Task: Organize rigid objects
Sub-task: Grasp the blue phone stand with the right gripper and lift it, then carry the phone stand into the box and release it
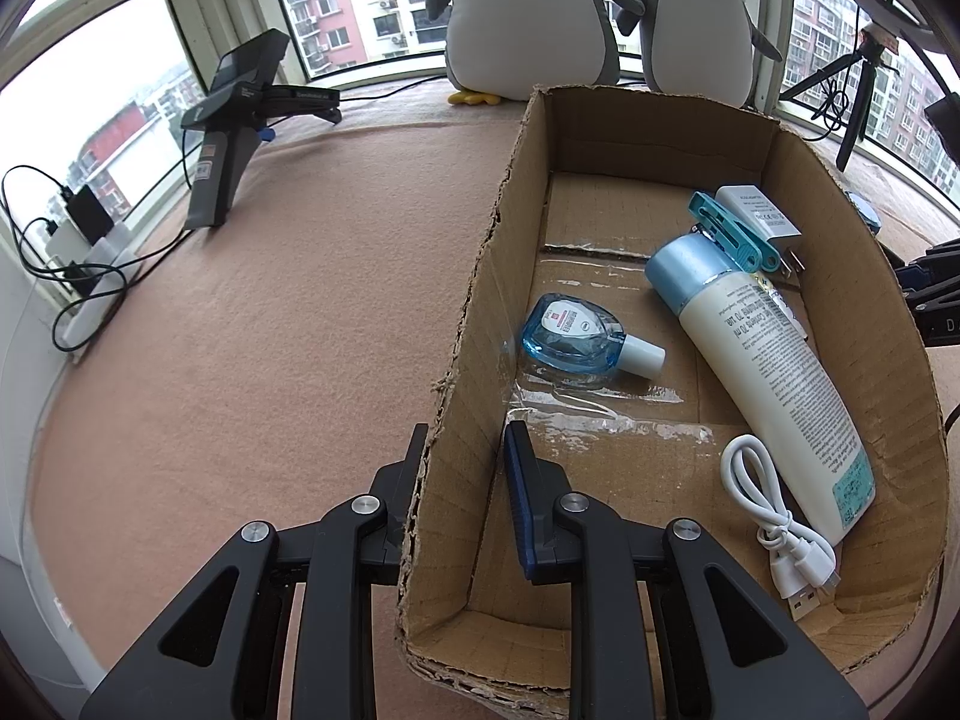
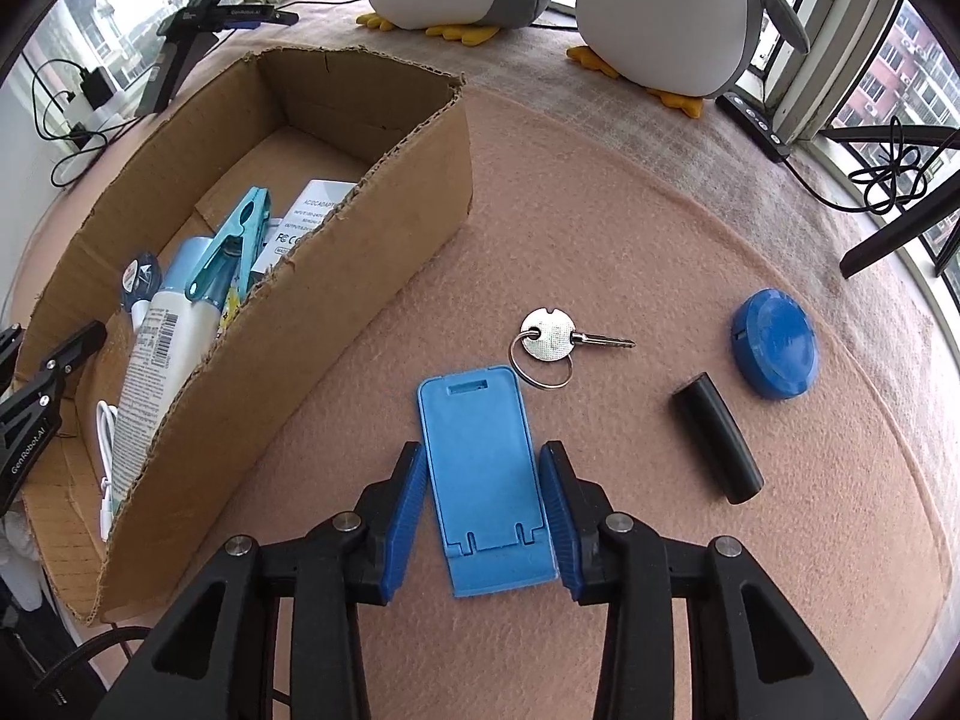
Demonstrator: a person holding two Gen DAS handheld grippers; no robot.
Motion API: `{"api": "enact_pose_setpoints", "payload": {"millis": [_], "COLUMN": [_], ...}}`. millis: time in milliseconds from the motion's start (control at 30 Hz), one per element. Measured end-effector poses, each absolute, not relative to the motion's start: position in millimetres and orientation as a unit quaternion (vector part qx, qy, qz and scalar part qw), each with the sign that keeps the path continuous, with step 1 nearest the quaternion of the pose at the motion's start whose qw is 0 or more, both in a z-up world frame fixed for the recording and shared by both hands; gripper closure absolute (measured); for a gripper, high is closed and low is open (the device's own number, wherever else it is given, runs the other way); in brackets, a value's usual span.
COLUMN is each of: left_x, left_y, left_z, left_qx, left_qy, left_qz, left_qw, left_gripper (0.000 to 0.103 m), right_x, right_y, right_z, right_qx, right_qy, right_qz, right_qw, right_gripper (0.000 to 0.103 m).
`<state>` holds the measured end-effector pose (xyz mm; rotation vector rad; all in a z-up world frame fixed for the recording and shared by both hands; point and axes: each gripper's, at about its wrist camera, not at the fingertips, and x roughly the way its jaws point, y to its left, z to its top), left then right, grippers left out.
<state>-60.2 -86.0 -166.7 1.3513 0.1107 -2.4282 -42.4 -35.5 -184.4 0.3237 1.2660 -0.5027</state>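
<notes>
Left gripper (image 1: 465,456) clamped the box (image 1: 474,300) wall while right gripper (image 2: 483,480) straddled the stand (image 2: 480,462), jaws apart.

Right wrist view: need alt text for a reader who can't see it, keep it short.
The right gripper straddles a flat blue phone stand on tan felt, one blue pad at each long edge. Beyond it lie a key on a ring, a black cylinder and a round blue case; left is an open cardboard box holding toiletries.

Daylit bay windows (image 1: 336,6) surround pink felt tabletop (image 1: 270,300).
</notes>
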Motion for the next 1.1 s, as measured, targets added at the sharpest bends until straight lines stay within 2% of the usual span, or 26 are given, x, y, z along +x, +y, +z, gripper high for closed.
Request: {"api": "enact_pose_setpoints", "payload": {"millis": [300, 533, 833, 1100], "left_x": [-60.0, -59.9, -59.5, -59.6], "left_y": [-85.9, -86.8, -86.3, -86.3], "left_z": [-166.8, -167.3, -167.1, -167.1], "left_qx": [0.478, 0.477, 0.477, 0.477], "left_qy": [0.039, 0.041, 0.042, 0.043], "left_qz": [-0.859, -0.859, -0.859, -0.859], "left_qw": [0.18, 0.18, 0.18, 0.181], "left_gripper": [0.083, 0.083, 0.083, 0.083], "right_x": [-69.5, -77.2, -15.0, 33.8], "right_y": [-33.2, -21.8, 6.6, 29.5], "right_z": [-176.5, -143.4, -95.8, -93.1], "right_qx": [0.198, 0.201, 0.174, 0.156], "right_qy": [0.541, 0.511, 0.474, 0.471], "right_qz": [-0.259, -0.265, -0.231, -0.198], "right_qw": [0.775, 0.793, 0.832, 0.845], "right_gripper": [0.069, 0.069, 0.069, 0.069]}}
